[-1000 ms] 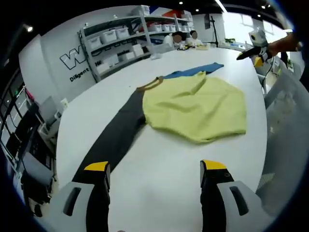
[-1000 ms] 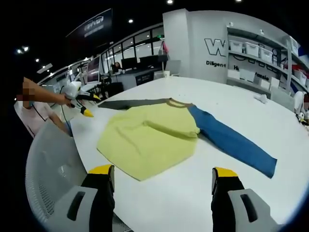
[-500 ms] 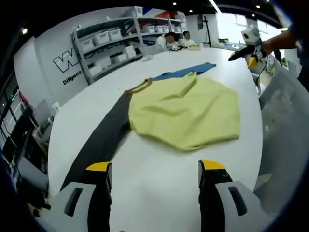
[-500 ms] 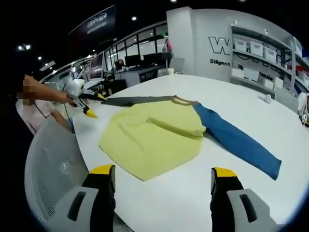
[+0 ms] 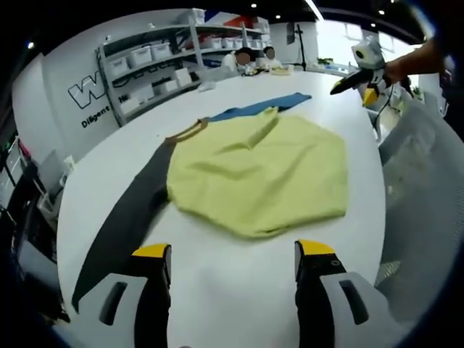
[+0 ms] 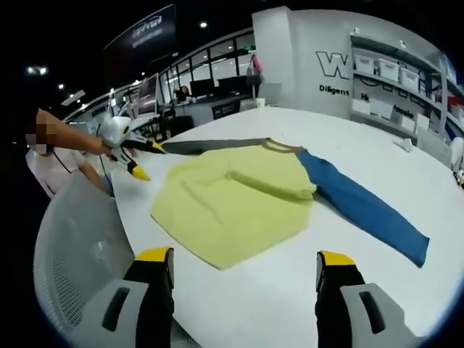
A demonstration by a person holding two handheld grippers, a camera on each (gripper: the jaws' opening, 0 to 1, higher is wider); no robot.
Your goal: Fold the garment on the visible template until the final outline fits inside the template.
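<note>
a soft, light shirt with a yellow body, grey sleeve and blue sleeve lies flat on the white worktop, likely limp; both claws, left and right, hover open and empty, sleeve ends look easiest to pinch.

One garment with two sleeves, two hand-held grippers, one white table, one mesh chair

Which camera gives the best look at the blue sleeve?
The right gripper view: the blue sleeve lies there in full, from shoulder to cuff. In the left gripper view the same sleeve is a thin strip, mostly behind the yellow body.
</note>
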